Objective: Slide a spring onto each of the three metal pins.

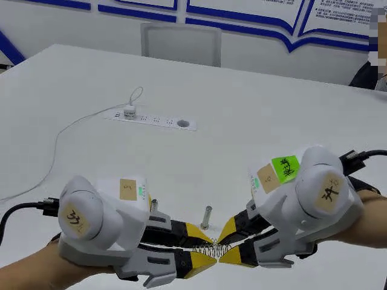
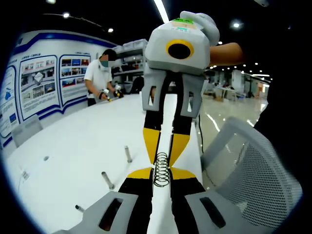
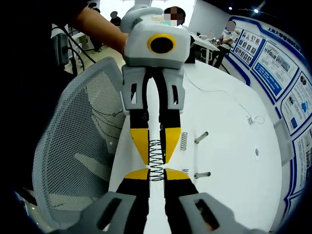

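1. Open-plan lab or office hall: long white table (image 1: 272, 121) with a power strip (image 1: 151, 119) on it.
2. Blue-framed information boards (image 2: 44, 73) line the wall.
3. Mesh office chair (image 3: 73, 131), ceiling strip light (image 2: 160, 9), person (image 2: 99, 78) at another bench.

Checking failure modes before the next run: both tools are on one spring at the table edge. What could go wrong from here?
1. The spring is pinched by the left tool and the right tool together, at the edge of the table above a mesh chair. A slip could send it off the table.
2. A loose spring lies beside a pin. A tool swinging over might knock it away.
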The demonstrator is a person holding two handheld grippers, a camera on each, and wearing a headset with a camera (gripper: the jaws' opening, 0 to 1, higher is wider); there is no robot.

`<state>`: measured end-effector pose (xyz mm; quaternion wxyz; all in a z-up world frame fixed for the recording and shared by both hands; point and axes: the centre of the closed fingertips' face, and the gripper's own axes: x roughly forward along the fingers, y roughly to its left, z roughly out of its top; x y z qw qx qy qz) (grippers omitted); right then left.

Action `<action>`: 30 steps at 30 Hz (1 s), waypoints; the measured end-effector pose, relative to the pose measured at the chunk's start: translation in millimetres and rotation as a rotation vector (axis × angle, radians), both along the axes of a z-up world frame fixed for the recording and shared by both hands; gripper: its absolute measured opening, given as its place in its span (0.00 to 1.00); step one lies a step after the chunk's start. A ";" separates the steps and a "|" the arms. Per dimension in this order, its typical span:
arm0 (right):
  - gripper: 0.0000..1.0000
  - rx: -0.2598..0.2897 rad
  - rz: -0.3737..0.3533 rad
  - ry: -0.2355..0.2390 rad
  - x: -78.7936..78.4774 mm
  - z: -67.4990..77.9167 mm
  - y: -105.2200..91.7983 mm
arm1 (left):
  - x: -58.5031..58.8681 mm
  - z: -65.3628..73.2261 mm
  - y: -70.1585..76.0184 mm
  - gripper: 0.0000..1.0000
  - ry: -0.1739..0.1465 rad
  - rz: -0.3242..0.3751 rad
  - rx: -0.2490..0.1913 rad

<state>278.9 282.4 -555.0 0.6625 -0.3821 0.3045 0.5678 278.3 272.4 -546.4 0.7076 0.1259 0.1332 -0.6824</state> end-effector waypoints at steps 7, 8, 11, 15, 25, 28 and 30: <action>0.11 0.001 0.003 -0.001 -0.4 0.1 1.7 | 0.4 -3.8 1.6 0.12 -0.008 0.005 0.014; 0.11 0.002 0.002 -0.002 -0.4 0.3 1.8 | 0.7 -4.1 1.8 0.12 -0.011 0.007 0.015; 0.11 0.004 0.002 -0.003 -0.3 0.9 2.2 | 0.4 -3.5 2.2 0.11 -0.017 0.007 0.014; 0.11 0.019 0.007 0.008 -3.8 1.2 3.6 | -3.2 -2.6 3.7 0.11 -0.005 -0.010 0.017; 0.11 0.049 0.022 -0.028 -8.4 5.8 6.1 | -7.3 1.4 6.4 0.10 -0.070 -0.056 0.036; 0.13 0.089 -0.032 -0.019 -3.4 7.7 2.8 | -4.9 5.7 8.3 0.10 -0.068 -0.049 0.020; 0.13 0.093 -0.040 -0.014 -3.2 7.6 -0.3 | -5.2 8.7 8.8 0.10 -0.049 -0.048 0.004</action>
